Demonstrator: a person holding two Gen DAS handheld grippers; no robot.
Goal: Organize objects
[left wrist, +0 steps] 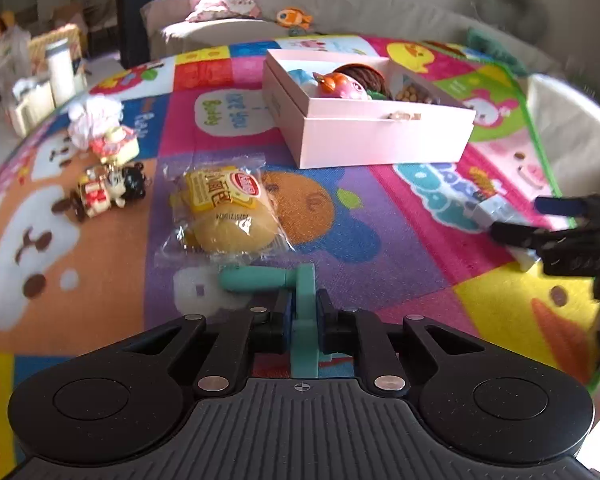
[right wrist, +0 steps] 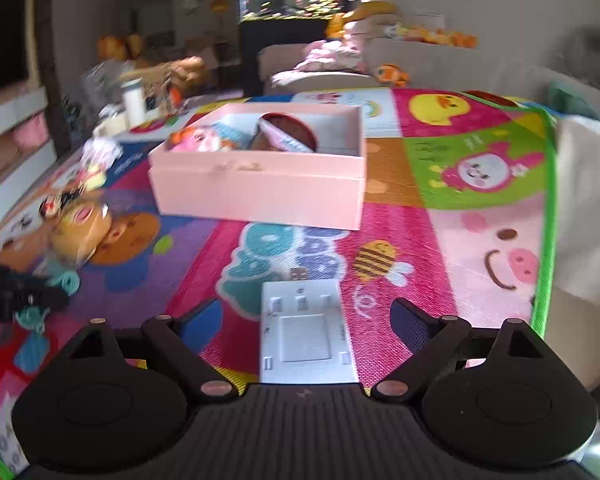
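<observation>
My left gripper [left wrist: 303,312] is shut on a teal plastic tool [left wrist: 300,300] just above the play mat. A wrapped yellow bun [left wrist: 224,212] lies just beyond it. The pink box [left wrist: 364,136] stands further back, holding a fish toy [left wrist: 340,84] and a brown bowl [left wrist: 364,74]. My right gripper [right wrist: 306,316] is open, its fingers on either side of a flat white plastic piece [right wrist: 306,336] that lies on the mat. It also shows in the left wrist view [left wrist: 500,210], with the right gripper's fingers [left wrist: 516,234] around it. The box shows ahead in the right wrist view [right wrist: 260,188].
Small figurines [left wrist: 112,188] and a white-pink toy [left wrist: 100,128] lie at the left of the mat. A sofa [left wrist: 340,8] with plush toys stands behind. The mat's green edge [right wrist: 550,208] and a white cloth [right wrist: 588,200] are at the right.
</observation>
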